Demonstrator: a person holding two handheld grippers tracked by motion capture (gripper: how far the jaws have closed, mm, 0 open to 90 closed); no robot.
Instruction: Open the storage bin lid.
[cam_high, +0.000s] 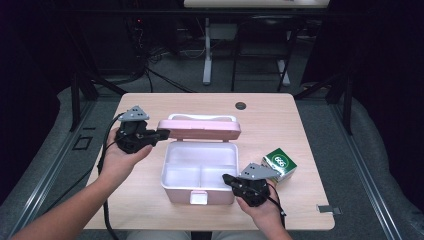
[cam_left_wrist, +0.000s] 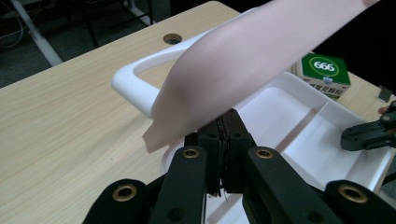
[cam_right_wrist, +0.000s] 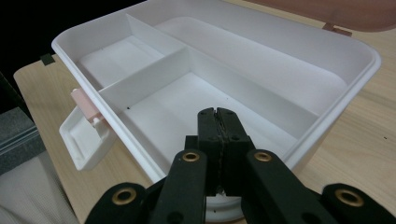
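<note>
The left claw (cam_high: 161, 134) is pressed together at the left end of the pink lid (cam_high: 200, 128), its tips at the lid's edge; the left gripper view shows the lid panel (cam_left_wrist: 243, 60) riding over the closed tips, so whether the edge is pinched or merely propped cannot be told. The lid stands raised on its rear hinge, long axis running across the bench (cam_high: 300, 120), extending rightward from this claw.

The right claw (cam_high: 227, 178) is also pressed together and empty — its tips (cam_right_wrist: 217, 116) hang over the near-right compartment of the white lunch box (cam_high: 167, 170), just inside the rim.

The green carton (cam_high: 280, 163) sits just right of the right claw, behind its tips. The right hand is nearer the carton — a grasp would require the claw to turn away from the box.
</note>
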